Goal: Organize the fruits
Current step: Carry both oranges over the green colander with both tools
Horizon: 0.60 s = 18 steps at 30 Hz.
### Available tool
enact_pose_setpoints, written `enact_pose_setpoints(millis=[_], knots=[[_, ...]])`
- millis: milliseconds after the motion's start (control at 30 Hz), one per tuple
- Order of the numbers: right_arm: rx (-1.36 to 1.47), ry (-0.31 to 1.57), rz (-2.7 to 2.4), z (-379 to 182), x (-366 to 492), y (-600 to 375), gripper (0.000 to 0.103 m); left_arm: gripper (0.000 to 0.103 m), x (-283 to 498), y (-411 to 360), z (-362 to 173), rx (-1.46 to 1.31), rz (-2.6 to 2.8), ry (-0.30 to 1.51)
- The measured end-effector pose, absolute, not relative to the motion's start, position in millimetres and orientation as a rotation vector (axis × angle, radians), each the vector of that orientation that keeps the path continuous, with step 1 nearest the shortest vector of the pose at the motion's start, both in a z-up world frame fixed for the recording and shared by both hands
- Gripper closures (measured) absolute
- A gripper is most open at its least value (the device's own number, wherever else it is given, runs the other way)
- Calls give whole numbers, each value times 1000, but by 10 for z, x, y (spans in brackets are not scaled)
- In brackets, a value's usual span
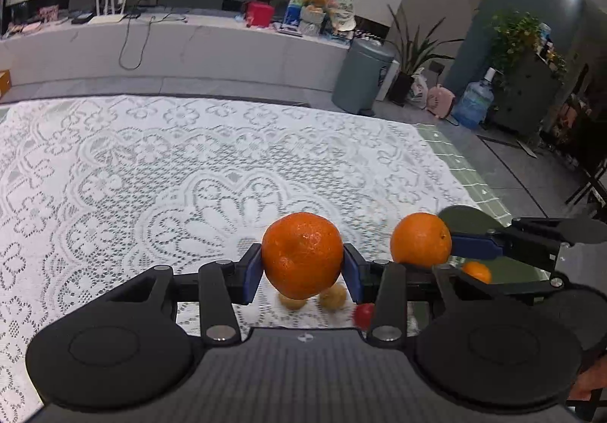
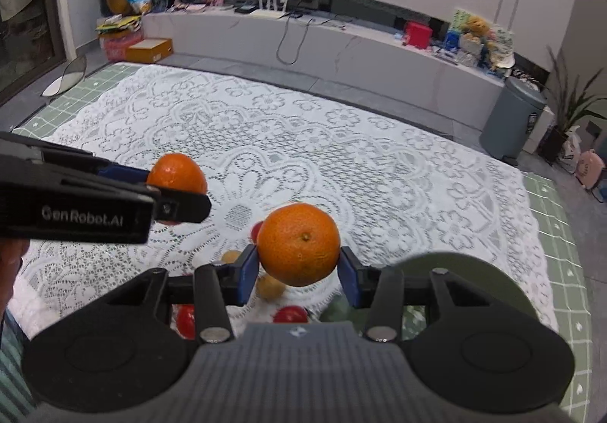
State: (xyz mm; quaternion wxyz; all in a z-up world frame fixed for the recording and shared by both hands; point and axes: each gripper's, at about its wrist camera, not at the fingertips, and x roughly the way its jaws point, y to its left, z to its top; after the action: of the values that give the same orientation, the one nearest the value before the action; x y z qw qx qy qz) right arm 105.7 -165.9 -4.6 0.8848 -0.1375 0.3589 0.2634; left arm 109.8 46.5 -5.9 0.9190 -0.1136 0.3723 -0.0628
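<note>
Oranges are what matter at this point: each gripper carries one above the lace tablecloth [image 1: 151,165]. The left gripper [image 1: 302,271] has its blue pads pressed on both sides of a large orange [image 1: 301,254], which hangs clear of the cloth. The right gripper [image 2: 299,269] is clamped the same way on a second orange [image 2: 298,245]. From the left wrist view that second orange [image 1: 421,239] shows just to the right of the first, close but not touching.

Below the held fruit, loose pieces lie on the cloth: two small yellowish fruits [image 1: 333,297], a small red fruit [image 1: 363,315] and more red ones [image 2: 290,313] in the right wrist view. A dark green plate [image 2: 466,271] sits by the right gripper, with another orange [image 1: 477,270] apparently on it.

I judge this to be the carrying step, with both oranges lifted and on their way to a sorting spot, most likely the plate. The next move calls for bringing each orange over the plate, lowering it beside the one already there, and parting the jaws gently so it does not roll off.
</note>
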Motion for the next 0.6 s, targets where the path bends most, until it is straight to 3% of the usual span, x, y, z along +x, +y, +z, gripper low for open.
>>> enact_pose_setpoints(millis=[600], knots=[[-198,754,391,-90,765,-2626,60,53,972,-368,140,-80,-312,743]])
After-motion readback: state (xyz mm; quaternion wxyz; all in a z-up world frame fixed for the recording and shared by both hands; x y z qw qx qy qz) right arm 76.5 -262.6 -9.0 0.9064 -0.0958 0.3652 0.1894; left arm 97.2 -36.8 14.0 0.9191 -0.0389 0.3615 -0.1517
